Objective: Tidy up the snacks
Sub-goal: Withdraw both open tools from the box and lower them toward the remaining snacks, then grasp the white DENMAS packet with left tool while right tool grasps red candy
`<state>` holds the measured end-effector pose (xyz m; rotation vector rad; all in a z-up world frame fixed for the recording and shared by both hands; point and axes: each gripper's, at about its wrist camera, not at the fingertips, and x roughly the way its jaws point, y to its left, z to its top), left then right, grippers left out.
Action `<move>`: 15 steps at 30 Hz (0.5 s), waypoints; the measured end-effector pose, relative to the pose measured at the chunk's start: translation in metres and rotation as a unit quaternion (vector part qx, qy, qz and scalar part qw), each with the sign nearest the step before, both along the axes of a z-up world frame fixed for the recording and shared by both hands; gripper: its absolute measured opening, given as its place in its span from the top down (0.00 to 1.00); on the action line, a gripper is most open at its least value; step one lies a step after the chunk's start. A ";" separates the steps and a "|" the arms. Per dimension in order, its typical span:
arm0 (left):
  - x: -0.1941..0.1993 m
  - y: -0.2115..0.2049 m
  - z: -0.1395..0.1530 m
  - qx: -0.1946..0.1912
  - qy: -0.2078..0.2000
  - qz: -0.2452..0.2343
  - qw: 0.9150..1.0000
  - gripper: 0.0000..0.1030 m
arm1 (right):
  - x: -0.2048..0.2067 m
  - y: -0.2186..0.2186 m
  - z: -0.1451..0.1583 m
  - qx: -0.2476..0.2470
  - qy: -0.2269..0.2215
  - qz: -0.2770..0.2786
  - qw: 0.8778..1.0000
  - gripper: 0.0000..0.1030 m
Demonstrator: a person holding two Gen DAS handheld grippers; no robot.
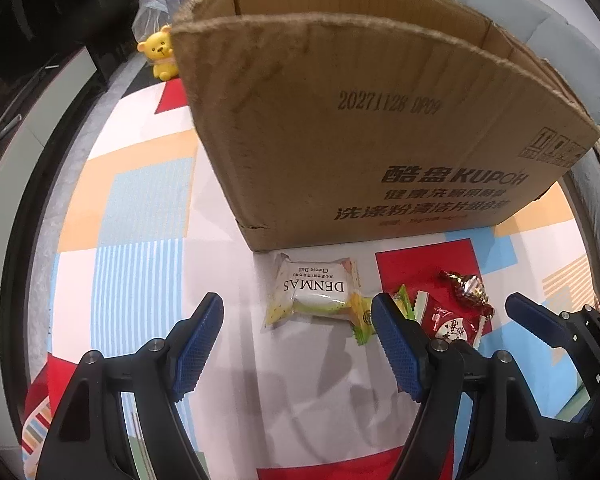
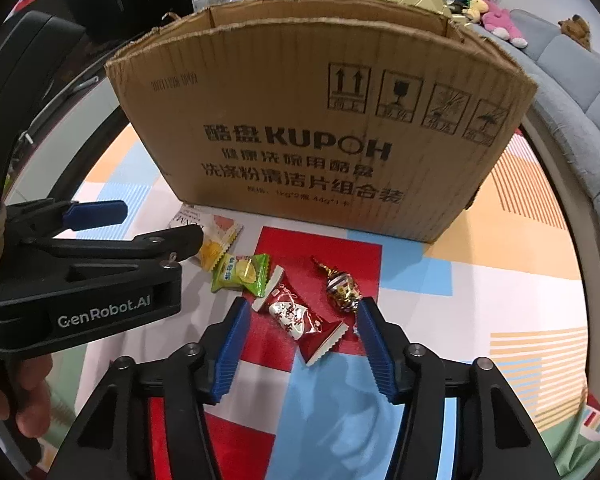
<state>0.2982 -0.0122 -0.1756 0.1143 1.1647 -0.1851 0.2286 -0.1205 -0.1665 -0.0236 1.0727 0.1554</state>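
Left wrist view showed the left claw point(image 1: 298, 316) spread wide and empty, low over the patterned counter point(image 1: 140, 200), its fingers framing the white DENMAS cake packet point(image 1: 314, 294). That packet lay just in front of the cardboard box point(image 1: 360, 120), near the foot of its front wall, so the wide spread looked meant to take the packet across its length.

From the right wrist view, the right claw point(image 2: 300, 312) was likewise spread and holding nothing, poised over the red-wrapped candy point(image 2: 300, 320), which lay between its blue pads point(image 2: 230, 344). A foil-twisted sweet point(image 2: 340, 286) sat touching or nearly touching the right pad's tip, close enough that I judged a closing pinch might catch it too. A green lemon candy point(image 2: 242, 274) lay just beside the red one, toward the left claw, and a yellow-and-orange packet end point(image 2: 216, 246) peeked out behind that claw's finger.

All the snacks were loose on the counter in a short row along the box's front wall, none yet inside as far as I could see; the box's interior was hidden from both views. It stood upright and open-topped, flaps torn away, presumably so snacks could be dropped in from above. Both claws seemed lined up for a first pick each, which suggested the sorting had barely begun.
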 end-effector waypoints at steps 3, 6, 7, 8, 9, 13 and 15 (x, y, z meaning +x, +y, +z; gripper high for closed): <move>0.004 0.000 -0.005 -0.001 0.006 -0.001 1.000 0.26 | 0.003 0.002 -0.004 0.001 0.005 0.005 1.000 0.47; 0.007 0.001 -0.010 -0.002 0.013 0.000 1.000 0.26 | 0.005 0.004 -0.009 0.003 0.011 0.011 1.000 0.54; 0.008 0.001 -0.012 -0.003 0.015 0.001 1.000 0.26 | 0.006 0.004 -0.011 0.004 0.014 0.013 1.000 0.54; 0.009 0.000 -0.014 -0.004 0.017 0.001 1.000 0.27 | 0.007 0.005 -0.012 0.005 0.016 0.013 1.000 0.54; 0.010 -0.001 -0.016 -0.004 0.018 0.001 1.000 0.27 | 0.007 0.005 -0.014 0.006 0.018 0.013 1.000 0.55; 0.012 -0.001 -0.021 -0.005 0.025 0.002 1.000 0.27 | 0.008 0.009 -0.024 0.008 0.025 0.013 1.000 0.55; 0.015 -0.001 -0.023 -0.008 0.028 0.005 1.000 0.27 | 0.010 0.010 -0.027 0.008 0.026 0.012 1.000 0.55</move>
